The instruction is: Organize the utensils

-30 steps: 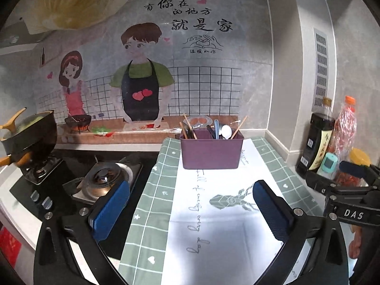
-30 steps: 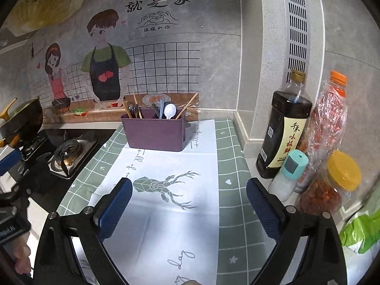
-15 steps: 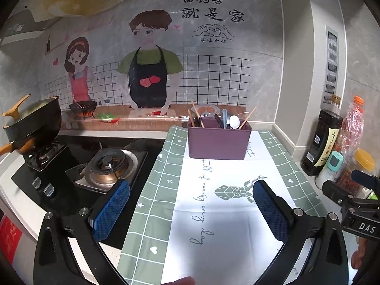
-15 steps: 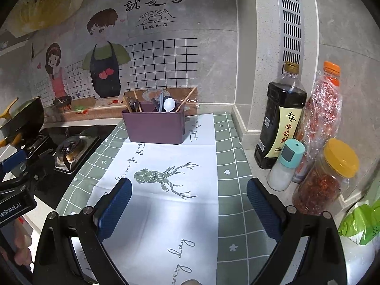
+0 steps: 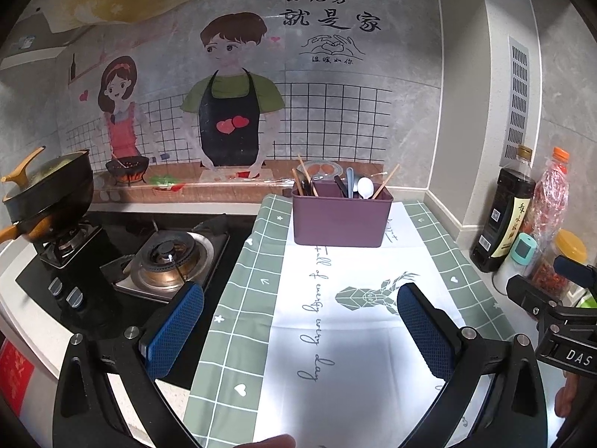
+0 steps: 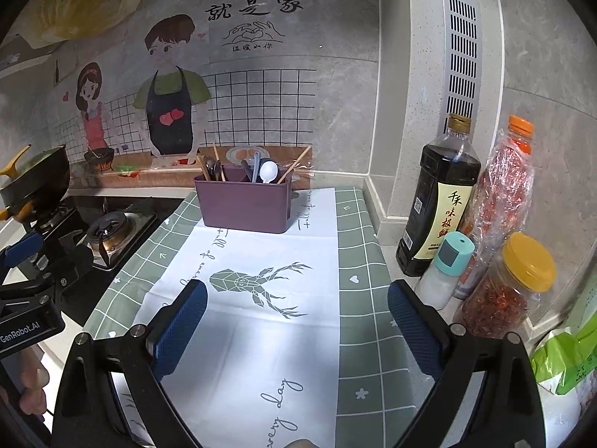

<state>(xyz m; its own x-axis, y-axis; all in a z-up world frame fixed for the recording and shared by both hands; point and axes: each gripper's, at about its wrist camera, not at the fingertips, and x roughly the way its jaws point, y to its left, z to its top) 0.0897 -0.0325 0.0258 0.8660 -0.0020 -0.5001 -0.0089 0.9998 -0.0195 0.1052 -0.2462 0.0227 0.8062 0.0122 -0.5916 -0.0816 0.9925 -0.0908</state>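
Observation:
A purple utensil caddy (image 5: 341,218) stands at the far end of the green-and-white cloth (image 5: 335,336), near the wall; it also shows in the right wrist view (image 6: 244,205). It holds chopsticks (image 5: 305,181), a white spoon (image 5: 365,187) and dark and blue utensils, upright in its compartments. My left gripper (image 5: 298,324) is open and empty, well short of the caddy over the cloth. My right gripper (image 6: 296,321) is open and empty, also over the cloth's near part. Each gripper shows at the edge of the other's view.
A gas stove (image 5: 168,261) with a black pan (image 5: 48,190) lies left of the cloth. A soy sauce bottle (image 6: 436,201), a salt shaker (image 6: 446,268), a chili bottle (image 6: 500,194) and a yellow-lidded jar (image 6: 511,291) stand by the right wall. A green bag (image 6: 567,358) lies at the right.
Both grippers have drawn back from the caddy, which looks smaller and farther now. Both stay open and empty.

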